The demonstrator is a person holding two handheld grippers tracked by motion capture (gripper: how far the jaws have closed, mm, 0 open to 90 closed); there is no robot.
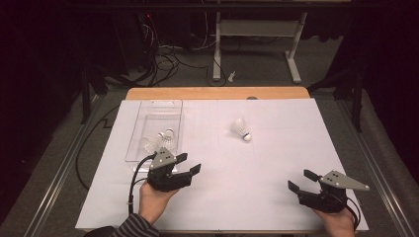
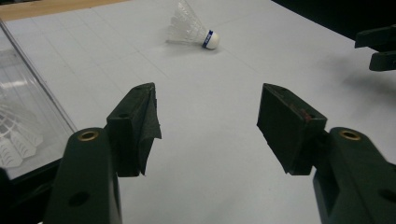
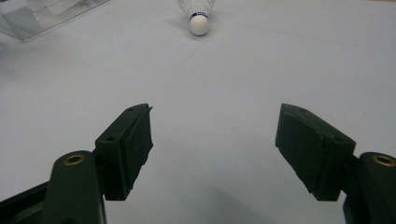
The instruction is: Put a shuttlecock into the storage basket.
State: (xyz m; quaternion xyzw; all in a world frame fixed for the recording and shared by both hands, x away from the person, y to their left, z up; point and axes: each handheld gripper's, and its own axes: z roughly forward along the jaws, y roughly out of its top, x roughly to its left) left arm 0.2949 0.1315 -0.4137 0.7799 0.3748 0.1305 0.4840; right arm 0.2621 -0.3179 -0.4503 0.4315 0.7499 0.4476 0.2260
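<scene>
- One broad white sheet (image 1: pixel 257 192) covers the table, and the work shown on it looks like gathering shuttlecocks into a container; as I judge it, that job is partly done and the present step is the pause before going for the last one.
- The clear plastic tray (image 1: pixel 148 111) stands on the sheet's left part and already holds two shuttlecocks (image 1: pixel 160 141) at its near end.
- The left gripper (image 1: pixel 189 164) is held just beside the tray's near corner, its jaws spread wide with nothing between them; it points across the sheet toward the loose one.
- The right gripper (image 1: pixel 302 180) rests near the sheet's near right corner, jaws likewise parted and empty, also aimed toward the middle.
- The loose shuttlecock (image 1: pixel 241 129) lies on its side on bare sheet, right of the tray and well apart from both grippers, cork end toward the person.
- The next move, in my view, calls for one gripper to travel forward, straddle the cork or the base of the skirt, and close gently, since the feathers would crush or slip under a hard squeeze.
</scene>
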